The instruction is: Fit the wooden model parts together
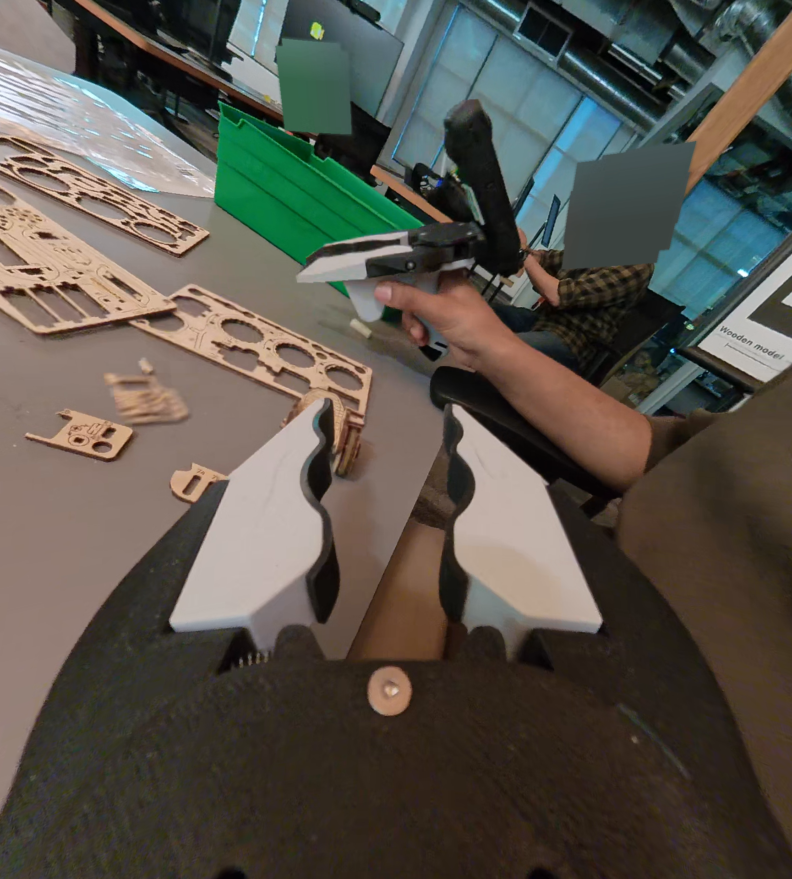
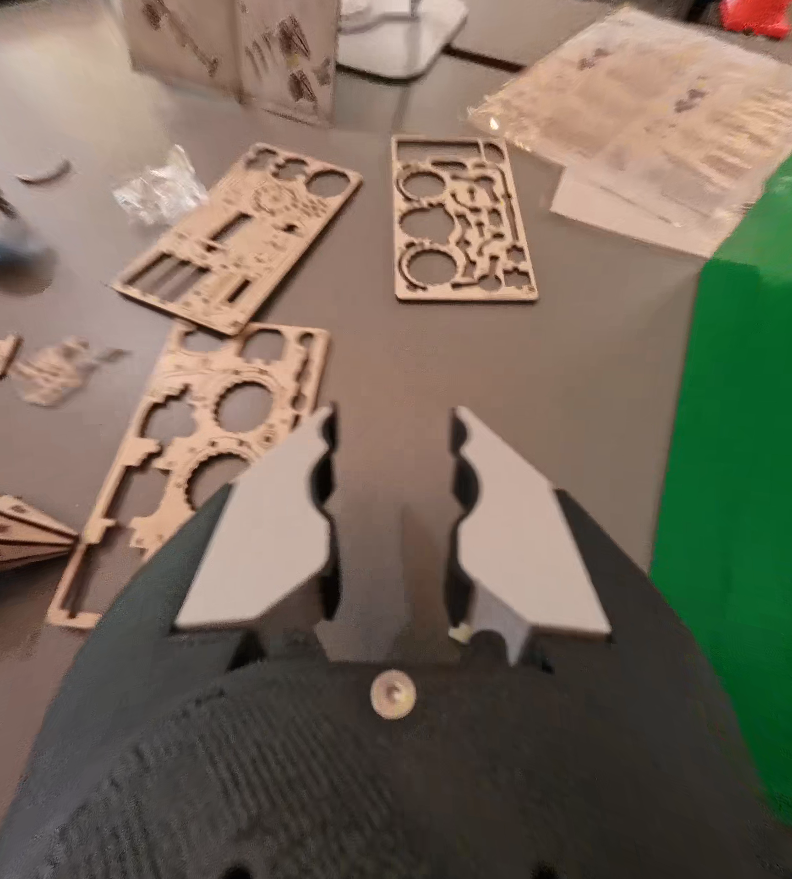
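Here, on grey bench point(image 2: 432, 361), three punched wooden sheets: one with big round holes point(image 2: 464, 219) nearest green bin point(image 2: 760, 428), slotted sheet point(image 2: 241, 238) farther from bin, gear-cut sheet point(image 2: 203, 456) overlapped by slotted sheet's lower edge.

Left hand-held gripper point(image 1: 384, 418): jaws apart, nothing between, poised over bench edge. Right hand-held gripper point(image 2: 391, 418): jaws apart, empty, above bare bench just bin-side of gear-cut sheet.

Left wrist view only: right hand-held gripper seen side-on point(image 1: 308, 268), raised above bench in front of green bin point(image 1: 298, 200), gripped by a hand point(image 1: 436, 318); small curved wooden assembly point(image 1: 346, 437) at gear-cut sheet's point(image 1: 260, 337) near corner; flat cut piece with holes point(image 1: 84, 435) and slotted tab point(image 1: 189, 483) loose, well away from bin.

Right wrist view only: cone-shaped wooden sub-assembly point(image 2: 8, 537) far from bin at picture edge; crumpled clear wrap point(image 2: 160, 190); bagged sheets point(image 2: 646, 123) just beyond bin; booklet point(image 2: 237, 52) standing at the back. Much motion blur here.
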`<state>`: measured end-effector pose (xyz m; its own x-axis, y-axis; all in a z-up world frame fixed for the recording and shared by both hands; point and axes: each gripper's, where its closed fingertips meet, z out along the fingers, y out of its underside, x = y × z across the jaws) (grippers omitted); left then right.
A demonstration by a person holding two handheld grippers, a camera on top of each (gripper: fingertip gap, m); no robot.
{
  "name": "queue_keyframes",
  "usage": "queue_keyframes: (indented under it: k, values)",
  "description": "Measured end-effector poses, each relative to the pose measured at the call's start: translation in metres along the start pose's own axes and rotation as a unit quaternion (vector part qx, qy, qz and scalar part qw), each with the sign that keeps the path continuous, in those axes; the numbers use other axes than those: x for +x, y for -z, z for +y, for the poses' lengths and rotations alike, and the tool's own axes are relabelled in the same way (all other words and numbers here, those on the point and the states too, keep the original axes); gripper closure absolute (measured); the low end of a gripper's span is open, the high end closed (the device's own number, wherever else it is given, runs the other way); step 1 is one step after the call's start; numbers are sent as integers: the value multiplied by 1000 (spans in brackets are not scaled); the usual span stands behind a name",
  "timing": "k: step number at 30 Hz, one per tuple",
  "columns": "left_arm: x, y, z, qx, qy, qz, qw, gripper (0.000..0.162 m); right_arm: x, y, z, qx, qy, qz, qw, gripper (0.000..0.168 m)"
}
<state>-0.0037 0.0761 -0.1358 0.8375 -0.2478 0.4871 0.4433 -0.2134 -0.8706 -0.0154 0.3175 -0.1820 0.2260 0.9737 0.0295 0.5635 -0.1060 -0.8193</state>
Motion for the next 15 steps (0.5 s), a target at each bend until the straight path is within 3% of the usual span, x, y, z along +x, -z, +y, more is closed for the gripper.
queue_keyframes:
  k: [1, 7, 15]
  values:
    - [-1, -1, 1, -3, -5, -5, 1000, 119, -1, -2, 7, -17, 5, 2, 1000, 107]
    - [-4, -4, 2, -4, -6, -16, 1000, 119, -42, 2, 4, -12, 24, -55, 998, 96]
    - [-15, 2, -2, 7, 0, -40, 999, 120, -58, -10, 35, -108, 48, -61, 991, 105]
